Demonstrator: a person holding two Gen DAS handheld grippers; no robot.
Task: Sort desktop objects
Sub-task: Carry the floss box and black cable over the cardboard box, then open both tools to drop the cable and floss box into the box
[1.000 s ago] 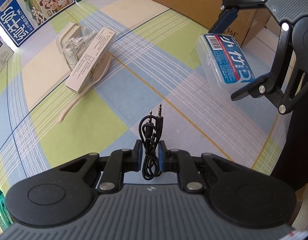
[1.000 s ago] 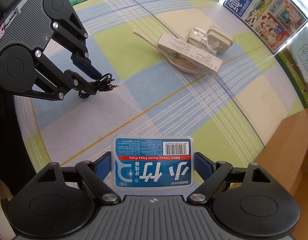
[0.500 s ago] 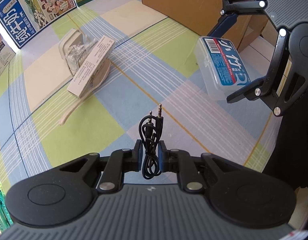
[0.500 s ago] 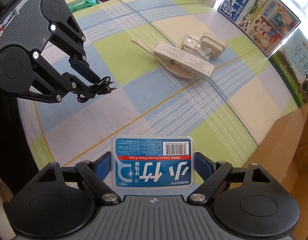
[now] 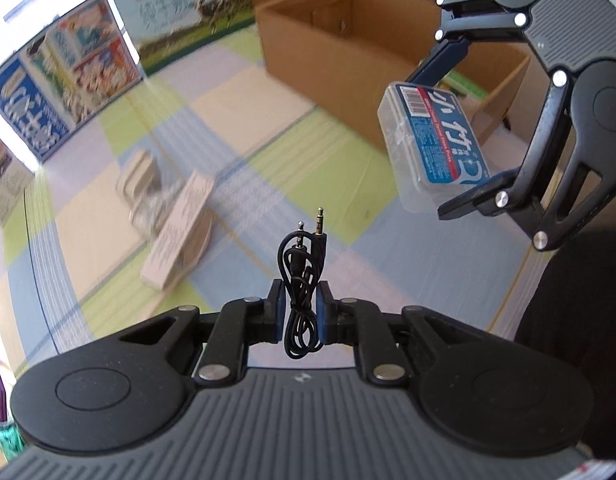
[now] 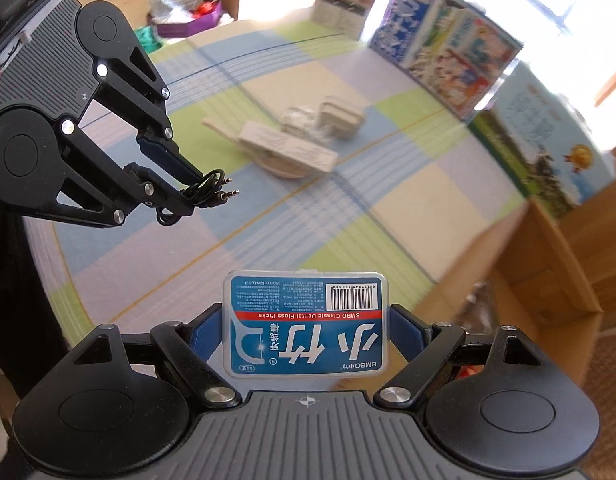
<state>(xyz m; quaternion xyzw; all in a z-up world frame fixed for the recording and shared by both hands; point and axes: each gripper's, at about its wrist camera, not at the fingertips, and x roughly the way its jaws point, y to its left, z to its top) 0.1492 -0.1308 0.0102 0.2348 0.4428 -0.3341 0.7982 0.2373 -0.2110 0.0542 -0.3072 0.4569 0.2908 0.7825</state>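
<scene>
Both grippers were held off the table, each loaded. Left gripper (image 5: 300,312) was clamped tight on a coiled black cable (image 5: 301,276), plugs sticking out past the fingertips. Right gripper (image 6: 305,336) gripped a floss box (image 6: 305,326) across its width, jaws wide, pads on both short sides.

Step in hand, as judged: carry both items to a box for sorting. To do it well: keep both grips firm, hold the floss box level so it does not slide out of the pads, and release the cable low so its loose loop cannot snag.

Room: a carton (image 5: 348,40) stood open at the table's far right, rim near the right gripper; clear it from above. Middle of the cloth was bare. Remaining pile (image 6: 299,144) (a carton pack, possibly a spoon under it; blurred) lay well apart from both grippers.
</scene>
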